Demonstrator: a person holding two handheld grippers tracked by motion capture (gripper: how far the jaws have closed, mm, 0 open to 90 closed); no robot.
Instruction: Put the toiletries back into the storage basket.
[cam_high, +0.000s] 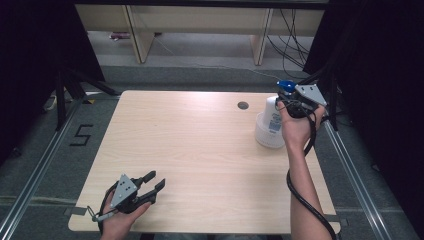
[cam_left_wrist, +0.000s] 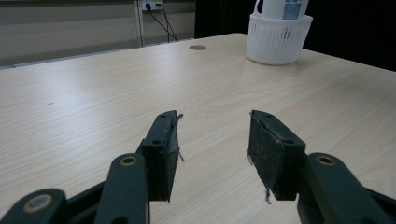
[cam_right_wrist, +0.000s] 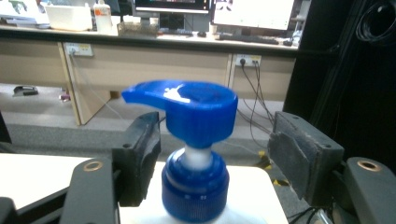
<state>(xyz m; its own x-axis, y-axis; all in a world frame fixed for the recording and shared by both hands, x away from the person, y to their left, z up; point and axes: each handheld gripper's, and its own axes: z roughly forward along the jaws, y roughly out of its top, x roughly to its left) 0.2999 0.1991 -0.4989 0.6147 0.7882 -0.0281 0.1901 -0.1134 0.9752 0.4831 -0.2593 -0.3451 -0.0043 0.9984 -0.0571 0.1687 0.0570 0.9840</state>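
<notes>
A white pump bottle (cam_high: 272, 118) with a blue pump head (cam_right_wrist: 189, 109) stands in a small white basket (cam_high: 264, 137) at the table's right side. My right gripper (cam_high: 286, 97) is up at the pump head, open, with one jaw on each side of it and not touching. In the right gripper view the blue head (cam_right_wrist: 189, 109) sits between the two black pads (cam_right_wrist: 294, 149). My left gripper (cam_high: 154, 181) rests near the table's front left edge, open and holding nothing. The left gripper view shows the basket (cam_left_wrist: 279, 37) far ahead.
The light wooden table (cam_high: 200, 150) has a round cable hole (cam_high: 243, 105) near its far edge. Desks and trailing cables stand on the floor behind. Black stands flank both sides of the table.
</notes>
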